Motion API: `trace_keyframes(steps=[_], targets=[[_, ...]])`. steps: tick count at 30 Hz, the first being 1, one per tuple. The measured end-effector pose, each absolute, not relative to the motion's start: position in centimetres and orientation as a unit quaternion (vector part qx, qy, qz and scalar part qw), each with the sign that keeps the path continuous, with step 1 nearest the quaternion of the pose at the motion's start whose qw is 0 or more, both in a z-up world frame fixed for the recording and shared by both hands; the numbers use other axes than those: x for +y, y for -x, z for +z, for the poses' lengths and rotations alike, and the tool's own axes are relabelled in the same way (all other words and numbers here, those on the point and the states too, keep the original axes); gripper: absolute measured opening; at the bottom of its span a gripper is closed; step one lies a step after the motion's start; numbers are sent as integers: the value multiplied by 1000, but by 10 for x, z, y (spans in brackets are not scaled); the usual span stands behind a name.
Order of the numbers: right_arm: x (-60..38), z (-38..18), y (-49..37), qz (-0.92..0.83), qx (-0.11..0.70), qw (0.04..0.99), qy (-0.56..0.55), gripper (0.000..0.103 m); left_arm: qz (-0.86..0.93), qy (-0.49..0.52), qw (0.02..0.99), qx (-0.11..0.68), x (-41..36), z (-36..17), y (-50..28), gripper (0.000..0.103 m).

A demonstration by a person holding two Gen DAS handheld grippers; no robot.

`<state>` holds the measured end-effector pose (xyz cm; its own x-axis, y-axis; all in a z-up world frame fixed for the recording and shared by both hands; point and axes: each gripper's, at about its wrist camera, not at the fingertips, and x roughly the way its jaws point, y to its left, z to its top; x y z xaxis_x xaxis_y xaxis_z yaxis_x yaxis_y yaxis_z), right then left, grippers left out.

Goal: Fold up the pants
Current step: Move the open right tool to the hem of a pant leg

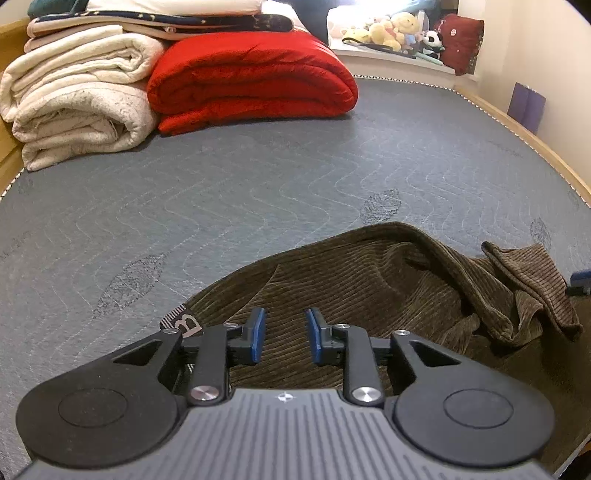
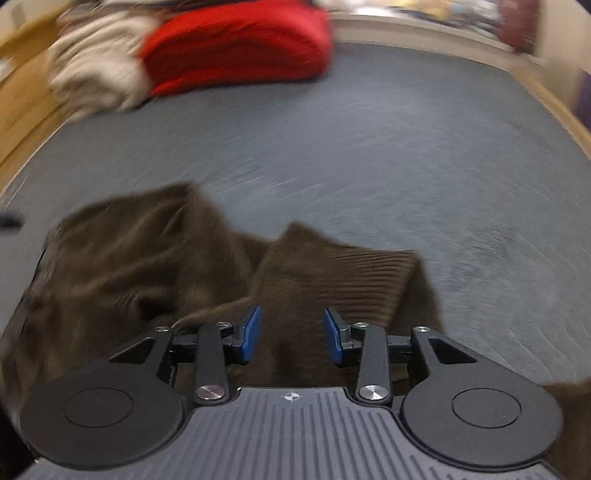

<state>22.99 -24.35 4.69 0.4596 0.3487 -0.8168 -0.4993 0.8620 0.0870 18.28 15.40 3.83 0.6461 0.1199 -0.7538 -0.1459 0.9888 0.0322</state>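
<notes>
Brown corduroy pants (image 1: 369, 280) lie crumpled on the grey quilted mattress (image 1: 258, 177). In the left wrist view my left gripper (image 1: 284, 334) is open just above the flat cloth near the waistband label (image 1: 184, 321). A raised fold of a leg (image 1: 528, 284) lies at the right. In the blurred right wrist view my right gripper (image 2: 292, 334) is open over the pants (image 2: 147, 258), with a ribbed fold of cloth (image 2: 332, 273) rising just beyond and between the fingers. Neither gripper holds anything.
A folded red blanket (image 1: 251, 81) and a stack of cream blankets (image 1: 77, 107) sit at the far left of the mattress. Plush toys (image 1: 395, 29) line a ledge behind. A wooden bed frame (image 1: 535, 144) edges the right side.
</notes>
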Motion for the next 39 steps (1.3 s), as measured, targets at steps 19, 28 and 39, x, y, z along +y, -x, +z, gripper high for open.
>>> trace_keyframes(steps=[19,28,39], targets=[[-199,8,-201,298,467,778,297,28,63,27,903,424,157,34,-192,35],[-217,37,-209,299,441,819,214,8,62,24,903,425,157,34,-192,35],[-273,78,-231,241,376,894,35,8,60,22,902,426,155,34,-194,35]])
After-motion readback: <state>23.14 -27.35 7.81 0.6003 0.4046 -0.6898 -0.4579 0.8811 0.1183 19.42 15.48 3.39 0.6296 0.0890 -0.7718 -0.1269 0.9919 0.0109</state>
